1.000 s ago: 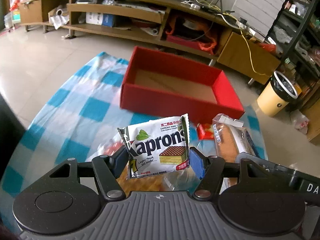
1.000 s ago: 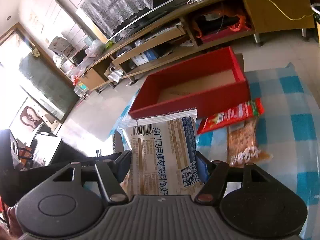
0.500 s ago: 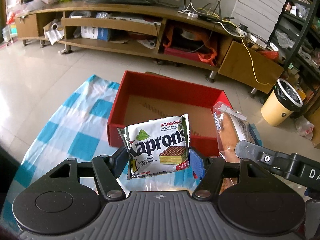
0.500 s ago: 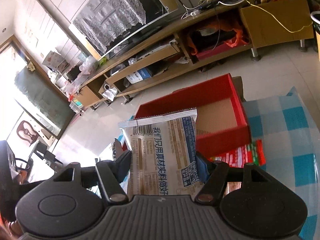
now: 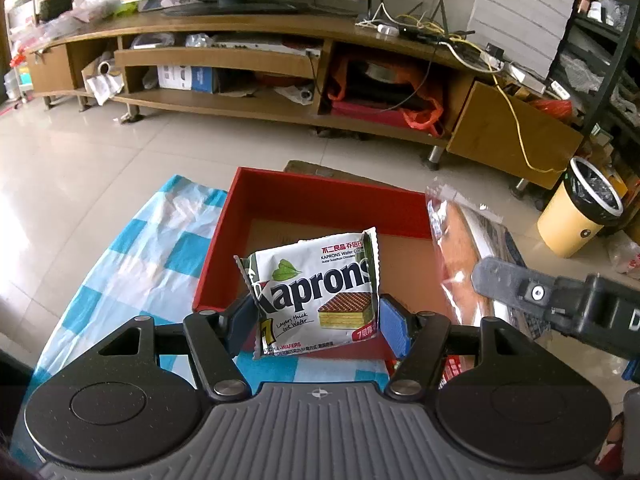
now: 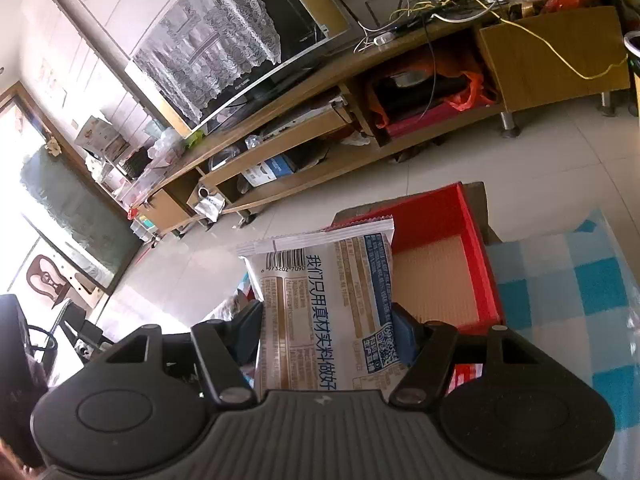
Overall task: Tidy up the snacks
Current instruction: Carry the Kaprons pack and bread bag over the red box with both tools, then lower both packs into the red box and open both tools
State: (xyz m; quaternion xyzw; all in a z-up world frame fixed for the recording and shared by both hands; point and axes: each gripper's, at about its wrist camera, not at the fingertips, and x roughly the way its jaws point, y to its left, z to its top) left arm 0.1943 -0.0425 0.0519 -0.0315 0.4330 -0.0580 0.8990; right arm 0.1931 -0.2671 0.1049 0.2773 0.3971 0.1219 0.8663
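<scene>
My left gripper [image 5: 318,326] is shut on a white Kaprons wafer packet [image 5: 316,292] and holds it over the near wall of the red box [image 5: 224,240]. My right gripper [image 6: 326,330] is shut on a white snack packet with blue print [image 6: 328,304], held above the box's near left part; the red box [image 6: 478,264] shows behind it with a bare cardboard floor. In the left wrist view that packet [image 5: 460,264] shows its clear side with a brown snack inside, at the box's right wall.
The box stands on a blue-and-white checked cloth [image 5: 132,256] over a low table. Red snack wrappers [image 5: 452,366] lie by the box's near right corner. A wooden TV stand [image 5: 260,92] and a yellow bin [image 5: 580,208] stand beyond on the tiled floor.
Both grippers have moved forward with their packets, from over the cloth to over the red box. Both stay shut.
</scene>
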